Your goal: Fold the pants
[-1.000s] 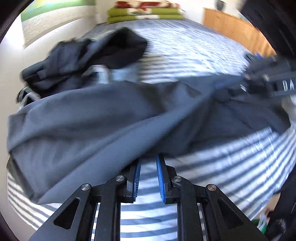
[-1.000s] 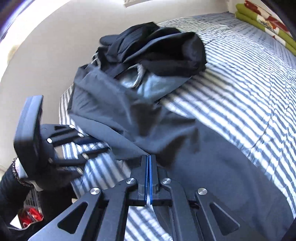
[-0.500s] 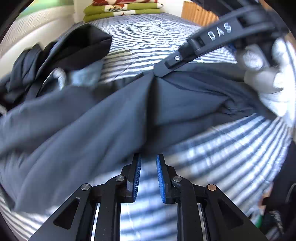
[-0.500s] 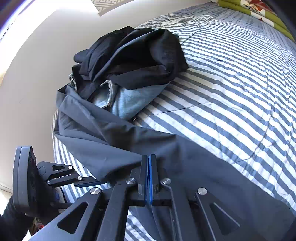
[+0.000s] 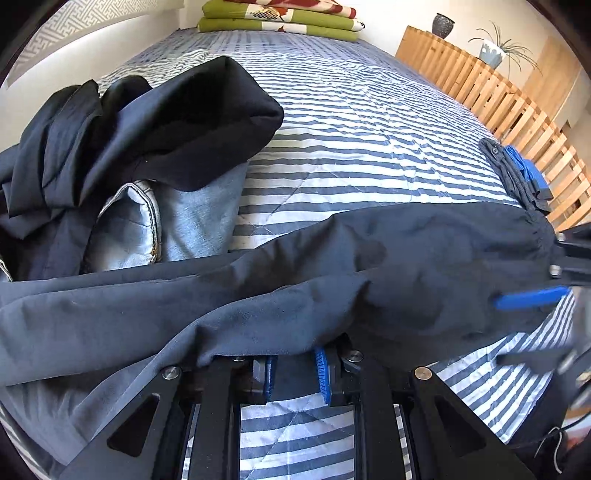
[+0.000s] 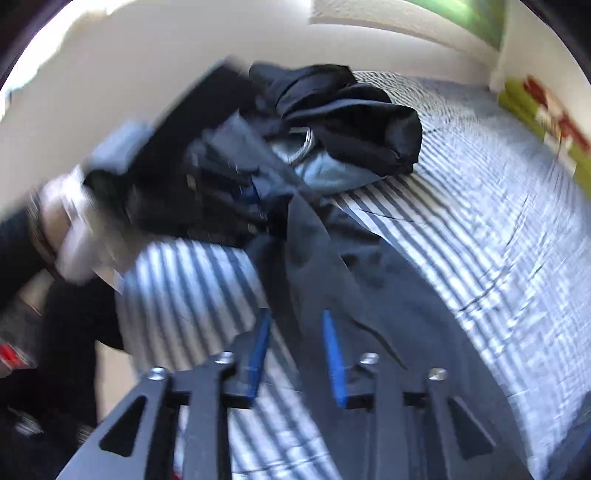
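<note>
Dark navy pants (image 5: 258, 295) lie stretched across the striped bed cover (image 5: 369, 129). My left gripper (image 5: 295, 369) is at their near edge. Its blue pads stand a narrow gap apart, and the fabric drapes over the fingertips and hides them. My right gripper (image 6: 297, 350) hovers over the pants (image 6: 369, 295) near the waist end. Its jaws are opening; the cloth lies below them and is not pinched. In the left wrist view the right gripper (image 5: 496, 330) shows blurred at the right edge. In the right wrist view the left gripper (image 6: 243, 188) is a dark blur.
A heap of clothes, with a black garment (image 5: 192, 122) and light blue jeans (image 5: 192, 221), lies at the left by the wall. Small folded clothes (image 5: 517, 173) sit at the bed's right edge beside a wooden slatted rail (image 5: 498, 99). Green bedding (image 5: 277, 22) is stacked at the far end.
My right gripper, shut on the pants before, has opened and rolled. My left gripper has slid forward, so the pants' edge now covers its fingertips.
</note>
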